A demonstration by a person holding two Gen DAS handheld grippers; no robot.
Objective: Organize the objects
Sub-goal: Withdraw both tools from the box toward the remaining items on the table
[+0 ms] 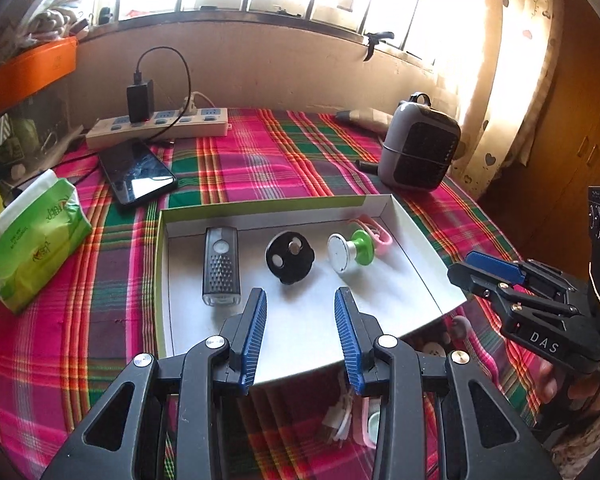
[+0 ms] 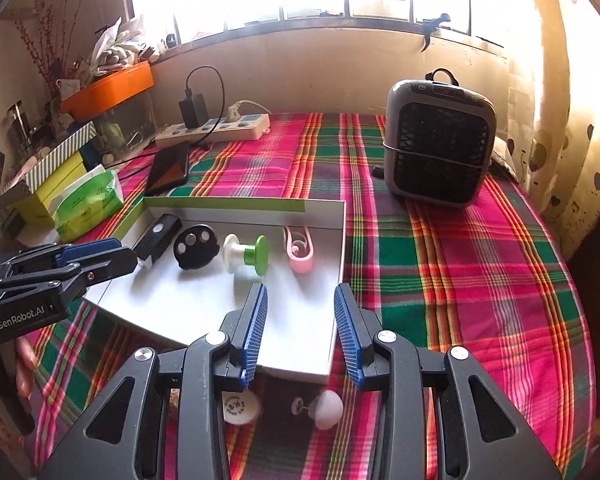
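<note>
A shallow white box with a green rim [image 1: 260, 206] [image 2: 342, 240] lies on the plaid tablecloth. In a row inside it are a black bike light [image 1: 220, 268] [image 2: 160, 236], a black round disc [image 1: 289, 256] [image 2: 194, 246], a white and green spool [image 1: 350, 252] [image 2: 246, 258] and a pink clip [image 1: 376, 236] [image 2: 300, 254]. My left gripper [image 1: 301, 300] [image 2: 100, 256] hovers open over the box's near edge and holds nothing. My right gripper [image 2: 301, 296] [image 1: 488, 268] stands open and empty over the box's near right corner. A white round piece [image 2: 240, 406] and a white knob [image 2: 328, 410] lie on the cloth beneath it.
A grey desk fan [image 1: 418, 148] [image 2: 440, 152] stands at the back right. A power strip [image 1: 160, 124], a phone [image 1: 138, 172] and a green tissue pack [image 1: 32, 240] lie to the left. A white cable and a pink item [image 1: 360, 420] lie under the left gripper.
</note>
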